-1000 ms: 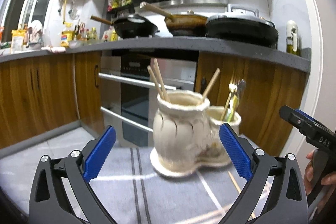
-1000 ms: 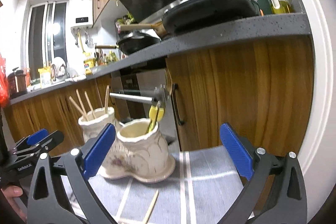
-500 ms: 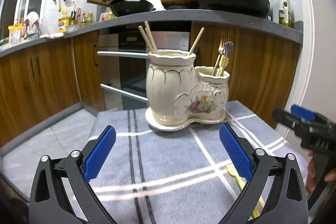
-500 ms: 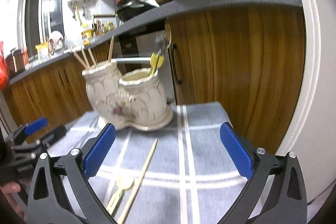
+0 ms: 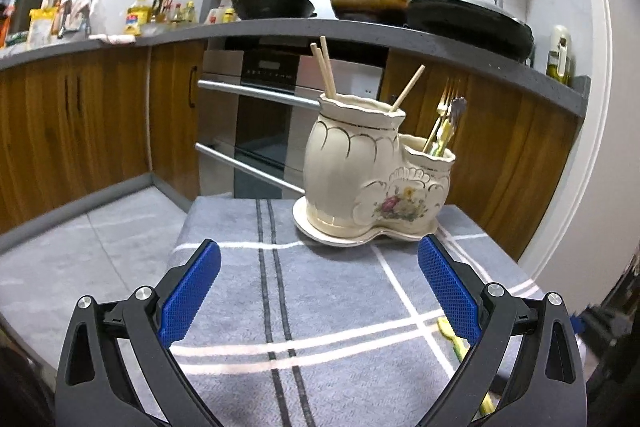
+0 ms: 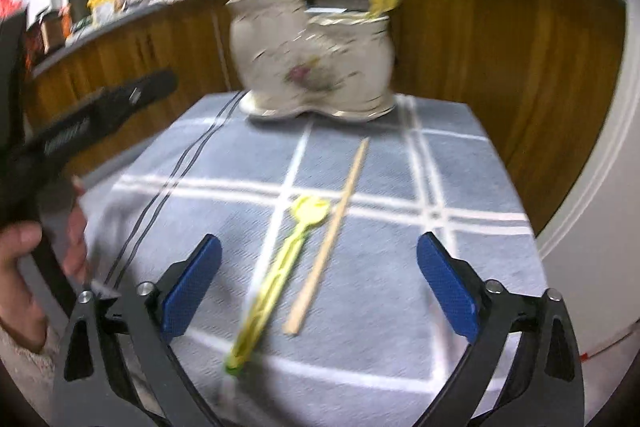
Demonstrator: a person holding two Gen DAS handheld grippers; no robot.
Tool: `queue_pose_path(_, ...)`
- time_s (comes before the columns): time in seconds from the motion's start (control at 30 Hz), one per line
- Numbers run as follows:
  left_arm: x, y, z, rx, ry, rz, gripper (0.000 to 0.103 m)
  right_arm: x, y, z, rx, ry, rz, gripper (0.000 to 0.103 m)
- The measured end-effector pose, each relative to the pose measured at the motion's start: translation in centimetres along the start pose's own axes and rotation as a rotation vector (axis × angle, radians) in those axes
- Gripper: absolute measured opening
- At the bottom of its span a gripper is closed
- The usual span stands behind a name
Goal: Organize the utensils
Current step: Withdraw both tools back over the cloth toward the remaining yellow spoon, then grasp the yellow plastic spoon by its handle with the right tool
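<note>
Grey cloth [image 6: 460,163] bears 1 chopstick [image 6: 334,227] beside (apparently) a spoon [image 6: 288,259].

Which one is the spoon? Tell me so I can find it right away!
Look at the grey checked cloth in front of the cream holder. Two long things lie loose there, side by side. The spoon is the yellow-green one with a round end; the chopstick right of it is plain and straight.
</note>
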State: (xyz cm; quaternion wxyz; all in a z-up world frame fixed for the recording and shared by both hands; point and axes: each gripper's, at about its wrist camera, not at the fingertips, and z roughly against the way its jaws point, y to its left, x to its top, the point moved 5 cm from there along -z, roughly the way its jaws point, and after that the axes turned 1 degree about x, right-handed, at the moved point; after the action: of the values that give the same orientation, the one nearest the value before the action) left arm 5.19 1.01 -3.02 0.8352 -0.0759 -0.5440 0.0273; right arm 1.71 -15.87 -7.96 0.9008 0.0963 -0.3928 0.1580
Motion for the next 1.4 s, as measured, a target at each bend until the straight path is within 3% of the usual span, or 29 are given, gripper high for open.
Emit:
queue_pose_path(0.13, 0.0, 0.2, -0.2, -0.006, 0.009, 0.016, 0.098, -0.3, 1.3, -0.9, 0.007, 0.057, 0.013, 0.083)
queue_pose_path(0.37, 0.1, 0.7, -0.2, 0.000, 0.008, 0.041, 0.098, -0.3, 1.3, -2.2, 0.006, 0.116, -0.028, 0.041)
queue_pose_path(0.43, 0.1, 0.6, -0.3, 0.000, 0.007, 0.039, 0.098, -0.3, 1.3, -2.5, 0.002, 0.123, -0.026, 0.035)
queue_pose_path(0.7, 0.1, 0.6, -0.4, -0.001, 0.010, 0.040, 0.098, 0.0, 1.1, -3.5, -0.031, 0.136, -0.021, 0.031)
queue_pose_path(0.8, 0.1, 0.6, -0.4, -0.001, 0.011, 0.040, 0.098, 0.2, 1.1, -3.7, -0.037, 0.126, -0.016, 0.026)
queue_pose_path(0.87, 0.1, 0.6, -0.4, -0.002, 0.012, 0.039, 0.098, 0.3, 1.2, -3.8, -0.036, 0.119, -0.005, 0.015)
queue_pose_path(1.03, 0.0, 0.5, -0.4, -0.004, 0.014, 0.034, 0.098, 0.4, 0.9, -3.5, 0.006, 0.096, -0.034, 0.010)
queue_pose_path(1.23, -0.2, 0.0, -0.5, -0.010, 0.021, 0.005, 0.098, 2.1, -1.0, -0.6, 0.052, 0.002, -0.090, 0.010)
queue_pose_path(1.4, -0.8, -2.0, -0.8, -0.053, 0.068, -0.039, 0.098, 4.4, -5.4, 0.8, 0.001, -0.081, -0.142, 0.010)
